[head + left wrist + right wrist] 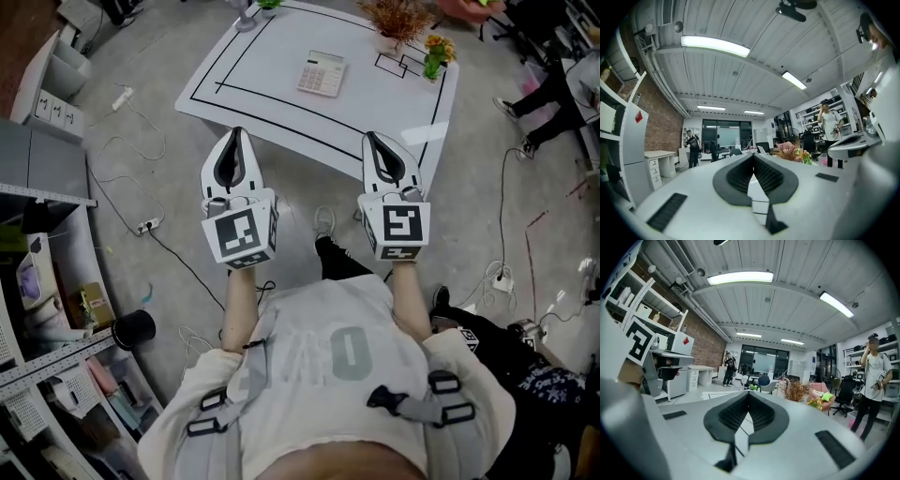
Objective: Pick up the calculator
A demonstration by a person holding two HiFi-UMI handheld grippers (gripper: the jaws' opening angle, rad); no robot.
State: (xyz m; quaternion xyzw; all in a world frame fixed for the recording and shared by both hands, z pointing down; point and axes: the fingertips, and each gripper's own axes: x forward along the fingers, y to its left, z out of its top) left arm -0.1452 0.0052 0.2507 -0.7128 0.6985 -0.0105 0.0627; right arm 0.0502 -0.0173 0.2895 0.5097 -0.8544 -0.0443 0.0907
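Calculator point(321, 73) on table point(262, 80) centre; plants point(399, 19) far right corner; maybe vase point(247, 19) far left.

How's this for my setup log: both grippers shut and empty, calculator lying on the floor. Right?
Not quite: the head view shows the calculator lying on the white table, not the floor. The left gripper and right gripper are indeed shut and empty.

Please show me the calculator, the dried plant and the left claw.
calculator point(322, 73), head view, keypad centre.
dried plant point(400, 15), head view, its brown tuft.
left claw point(235, 133), head view, where the tips meet.
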